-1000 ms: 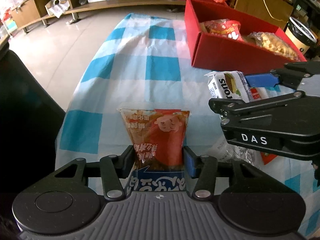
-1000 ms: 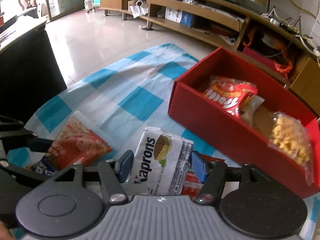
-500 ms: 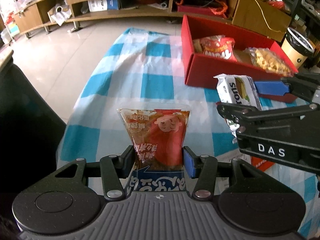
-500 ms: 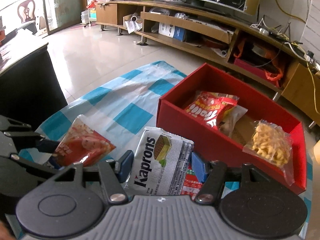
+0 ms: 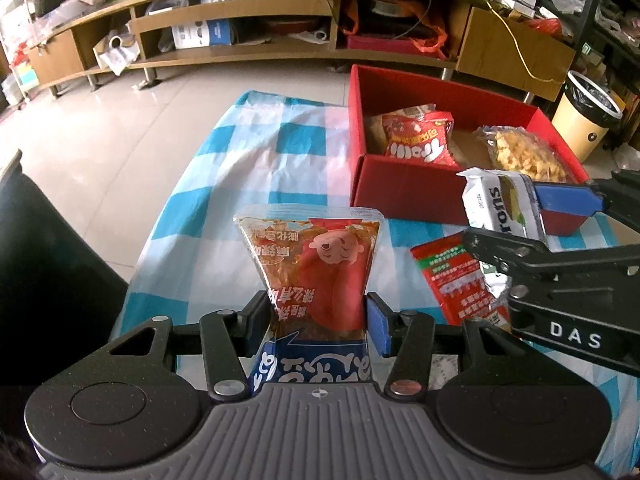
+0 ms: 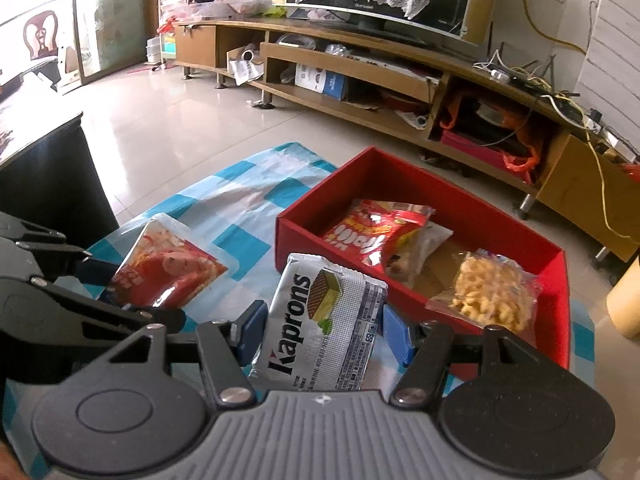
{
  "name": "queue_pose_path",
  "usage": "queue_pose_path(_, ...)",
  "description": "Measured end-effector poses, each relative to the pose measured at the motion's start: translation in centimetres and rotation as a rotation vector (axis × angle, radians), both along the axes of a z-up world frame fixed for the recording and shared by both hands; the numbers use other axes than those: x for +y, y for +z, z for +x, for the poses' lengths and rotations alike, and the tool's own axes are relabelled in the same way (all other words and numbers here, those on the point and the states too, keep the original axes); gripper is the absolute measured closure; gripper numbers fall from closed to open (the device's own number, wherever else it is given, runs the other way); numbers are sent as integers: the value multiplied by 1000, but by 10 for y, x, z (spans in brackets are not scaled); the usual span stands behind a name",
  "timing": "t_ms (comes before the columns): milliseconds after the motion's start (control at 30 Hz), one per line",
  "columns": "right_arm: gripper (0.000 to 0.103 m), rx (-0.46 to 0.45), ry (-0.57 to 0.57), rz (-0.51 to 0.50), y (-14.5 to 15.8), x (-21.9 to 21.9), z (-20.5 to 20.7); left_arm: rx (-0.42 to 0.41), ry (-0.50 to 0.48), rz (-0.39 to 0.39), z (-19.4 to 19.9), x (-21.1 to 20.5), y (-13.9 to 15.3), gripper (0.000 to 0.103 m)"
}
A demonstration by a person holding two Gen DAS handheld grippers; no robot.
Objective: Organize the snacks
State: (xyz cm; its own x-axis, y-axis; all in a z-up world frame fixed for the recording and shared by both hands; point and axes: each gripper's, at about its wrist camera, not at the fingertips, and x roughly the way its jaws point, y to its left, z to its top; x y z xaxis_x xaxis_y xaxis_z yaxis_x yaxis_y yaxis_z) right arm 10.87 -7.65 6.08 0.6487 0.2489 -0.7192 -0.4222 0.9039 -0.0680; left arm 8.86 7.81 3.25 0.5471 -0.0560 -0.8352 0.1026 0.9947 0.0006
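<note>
Two snack packs are in your grippers. Your right gripper [image 6: 320, 330] squeezes a silver wafer pack [image 6: 326, 322] between its blue pads. You can read "Kaprons" in big black letters on it, next to a little picture of a layered wafer. The small print lower down is too tiny to read. The pack sits low in the middle of the right wrist view, lifted off the cloth, just in front of the red box [image 6: 296, 236].

Your left gripper [image 5: 316, 316] pinches a red and clear pouch [image 5: 316, 264] at its narrow middle. It has a cartoon face, upside-down Chinese writing and a blue bottom with white letters. It stands at the lower middle of the left wrist view, held above the blue and white checked cloth [image 5: 224, 184].

The box, at the upper right of that view, holds a red chip bag [image 5: 418, 140] with white letters and a clear bag of yellow puffs [image 5: 524, 156]. A red flat packet [image 5: 456, 276] lies on the cloth at the right. "DAS" is printed on the side of your right gripper.
</note>
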Motion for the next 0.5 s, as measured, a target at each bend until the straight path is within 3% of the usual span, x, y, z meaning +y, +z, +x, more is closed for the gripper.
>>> queue_pose_path(500, 45, -47, -55, -10, 15, -30, -7, -51, -36, 6, 10, -30, 13, 44)
